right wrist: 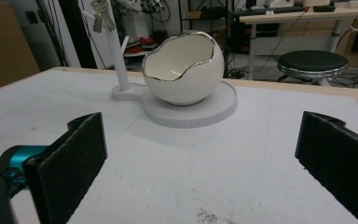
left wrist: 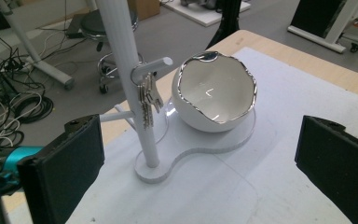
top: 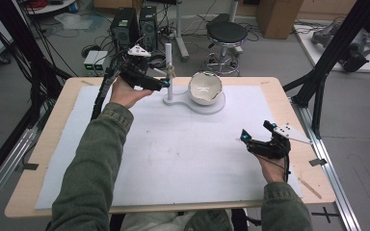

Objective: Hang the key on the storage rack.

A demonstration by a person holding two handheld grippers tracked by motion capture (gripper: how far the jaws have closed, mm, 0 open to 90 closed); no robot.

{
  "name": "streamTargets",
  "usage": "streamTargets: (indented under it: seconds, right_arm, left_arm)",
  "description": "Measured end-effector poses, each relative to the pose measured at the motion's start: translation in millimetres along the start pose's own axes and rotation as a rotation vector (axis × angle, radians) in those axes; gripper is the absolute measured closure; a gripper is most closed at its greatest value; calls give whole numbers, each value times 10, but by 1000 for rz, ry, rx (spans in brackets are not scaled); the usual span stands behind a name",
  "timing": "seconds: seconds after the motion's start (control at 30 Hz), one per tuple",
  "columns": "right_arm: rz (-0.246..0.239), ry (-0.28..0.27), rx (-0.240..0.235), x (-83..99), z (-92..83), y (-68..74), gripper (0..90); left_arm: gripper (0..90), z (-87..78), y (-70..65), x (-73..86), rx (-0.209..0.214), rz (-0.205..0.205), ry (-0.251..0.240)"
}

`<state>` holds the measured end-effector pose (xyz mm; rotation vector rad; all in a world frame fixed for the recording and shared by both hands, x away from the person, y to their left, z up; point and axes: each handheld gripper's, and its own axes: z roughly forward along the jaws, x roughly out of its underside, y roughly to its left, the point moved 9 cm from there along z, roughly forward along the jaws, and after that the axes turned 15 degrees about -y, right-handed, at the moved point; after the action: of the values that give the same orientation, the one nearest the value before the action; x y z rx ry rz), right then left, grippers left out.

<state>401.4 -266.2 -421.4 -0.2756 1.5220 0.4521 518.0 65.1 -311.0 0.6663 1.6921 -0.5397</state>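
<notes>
Your left claw (left wrist: 200,154) hangs spread and empty just short of the white stand (left wrist: 135,93), where a bunch of keys (left wrist: 148,98) dangles from a peg straight ahead of its jaws; the egg-shaped bowl (left wrist: 214,91) sits just beyond, to the right. Your right claw (right wrist: 200,158), also spread wide, hovers low over the bench (top: 173,159), well back from the bowl

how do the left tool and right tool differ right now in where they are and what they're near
The left tool is held up at the far side of the table, right beside the white stand with its hanging keys; the right tool sits low over the bare white mat, well apart from the bowl. The left tool points toward the stand; the right tool points across the mat. Both have their jaws wide open and hold nothing.
</notes>
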Motion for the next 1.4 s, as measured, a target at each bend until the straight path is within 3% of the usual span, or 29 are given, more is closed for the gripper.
streamTargets:
  seconds: [0.2,0.7,1.0,1.4]
  right_arm:
    - [0,-1,-1,-1,0,2,9]
    - [-3,0,1,-1,-4,7,9]
    - [-2,1,1,3,1,10,9]
    - [-11,7,-4,11,2,24,9]
  left_arm:
    - [16,-86,-48,45,6,-8,-20]
    - [16,-372,54,327,-35,-53,-40]
    - [16,-535,57,406,-49,-75,-63]
    - [16,-789,96,453,-86,-45,-74]
